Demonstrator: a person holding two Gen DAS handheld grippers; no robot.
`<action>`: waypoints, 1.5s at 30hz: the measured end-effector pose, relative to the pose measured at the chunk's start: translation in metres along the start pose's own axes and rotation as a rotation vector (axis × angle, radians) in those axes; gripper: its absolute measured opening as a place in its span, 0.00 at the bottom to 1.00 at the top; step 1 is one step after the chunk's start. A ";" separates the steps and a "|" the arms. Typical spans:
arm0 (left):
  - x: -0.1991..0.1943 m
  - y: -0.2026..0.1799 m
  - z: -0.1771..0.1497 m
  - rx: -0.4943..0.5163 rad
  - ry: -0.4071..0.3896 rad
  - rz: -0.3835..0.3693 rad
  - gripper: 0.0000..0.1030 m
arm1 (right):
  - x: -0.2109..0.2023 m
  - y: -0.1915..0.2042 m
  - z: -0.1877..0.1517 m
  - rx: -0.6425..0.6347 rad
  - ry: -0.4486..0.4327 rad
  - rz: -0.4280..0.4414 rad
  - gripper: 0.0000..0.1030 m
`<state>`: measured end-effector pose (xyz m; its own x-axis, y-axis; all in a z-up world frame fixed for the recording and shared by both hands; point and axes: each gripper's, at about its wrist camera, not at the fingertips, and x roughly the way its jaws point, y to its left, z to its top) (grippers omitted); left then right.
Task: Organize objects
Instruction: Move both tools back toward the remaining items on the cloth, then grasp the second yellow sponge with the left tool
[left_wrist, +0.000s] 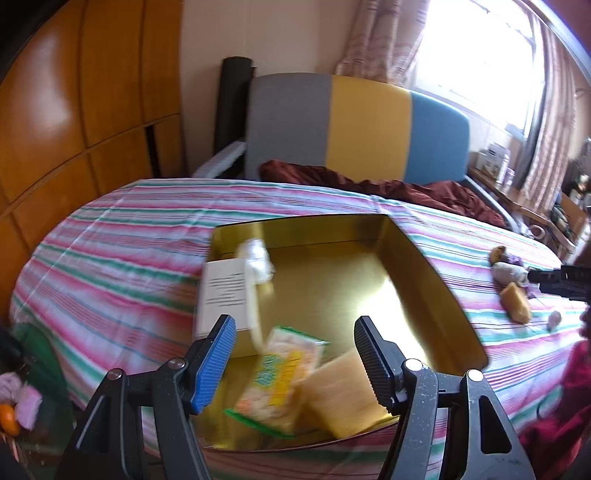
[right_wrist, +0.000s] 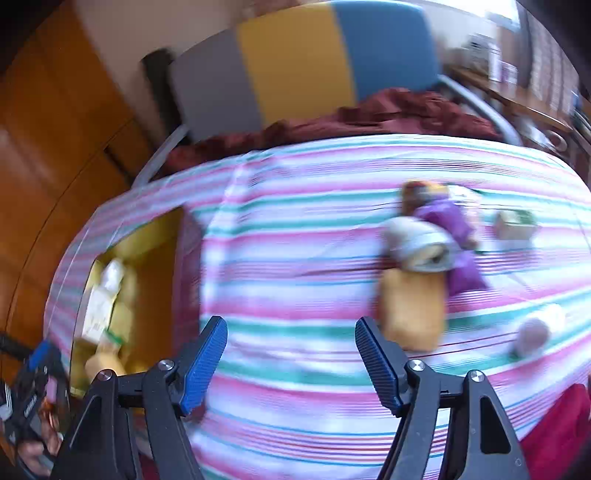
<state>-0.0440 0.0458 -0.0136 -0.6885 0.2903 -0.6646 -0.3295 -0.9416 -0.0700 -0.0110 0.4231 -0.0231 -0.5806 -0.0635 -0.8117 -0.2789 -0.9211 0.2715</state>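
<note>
Both grippers stand with jaws apart and nothing between them. The left gripper hangs over the near end of the gold tin, where a green packet and a yellow block lie just beyond its pads; a white card and a clear wrapped piece sit farther in, toward the left jaw's side.

The right gripper is over bare striped sheet. The loose things wait ahead and off the right jaw: an orange pack nearest, a grey roll touching it beyond, a purple bag beside the roll, and a small round piece apart to the right.

The orange pack looks light, soft and probably crinkly, so it may slide or crush; take it across its narrow width, mid-body. The roll resting against its far end could be dragged along, and the soft bedding may give under a downward press.
</note>
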 end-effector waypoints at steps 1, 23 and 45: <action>0.001 -0.007 0.002 0.006 0.006 -0.021 0.65 | -0.006 -0.019 0.005 0.050 -0.021 -0.018 0.71; 0.066 -0.270 0.014 0.351 0.187 -0.374 0.83 | -0.036 -0.210 -0.009 0.688 -0.236 0.033 0.76; 0.182 -0.376 0.010 0.365 0.325 -0.348 0.60 | -0.026 -0.212 -0.007 0.667 -0.187 0.092 0.76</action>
<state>-0.0520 0.4539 -0.1008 -0.2868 0.4498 -0.8458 -0.7405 -0.6643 -0.1022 0.0684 0.6169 -0.0633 -0.7296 -0.0071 -0.6838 -0.5978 -0.4790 0.6428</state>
